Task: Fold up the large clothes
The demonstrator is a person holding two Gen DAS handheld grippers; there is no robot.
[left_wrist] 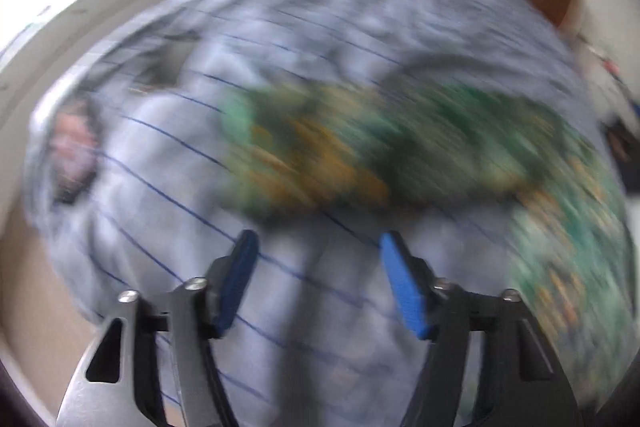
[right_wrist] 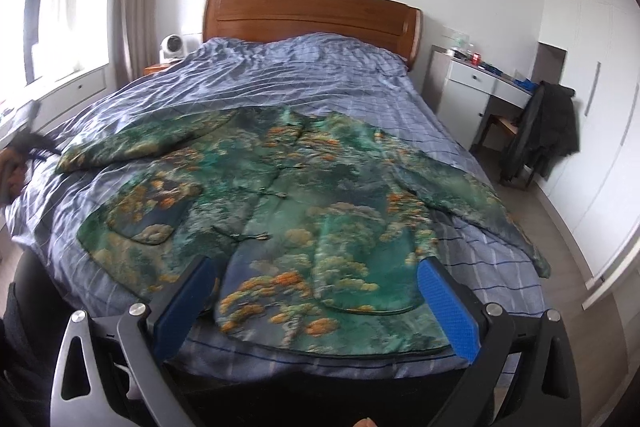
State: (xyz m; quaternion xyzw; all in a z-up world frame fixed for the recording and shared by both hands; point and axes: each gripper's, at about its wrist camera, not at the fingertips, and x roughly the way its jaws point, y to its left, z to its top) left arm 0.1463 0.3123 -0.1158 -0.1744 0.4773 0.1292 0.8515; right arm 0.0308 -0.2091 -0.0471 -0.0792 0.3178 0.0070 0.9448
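My right tongs (right_wrist: pixel 316 291) hang spread and empty over the near hem of the green printed jacket (right_wrist: pixel 280 195), which lies face-up and flat on the bed (right_wrist: pixel 320 83), sleeves out, ready for a first fold. My left tongs (left_wrist: pixel 316 279), also spread and empty, look blurred toward the jacket's left sleeve (right_wrist: pixel 140 139).

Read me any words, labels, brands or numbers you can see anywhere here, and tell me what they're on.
None can be read.
Red can on the desk: any label is too small to read.
Jacket: a tree print only, no text.
Left wrist view: too blurred to read.
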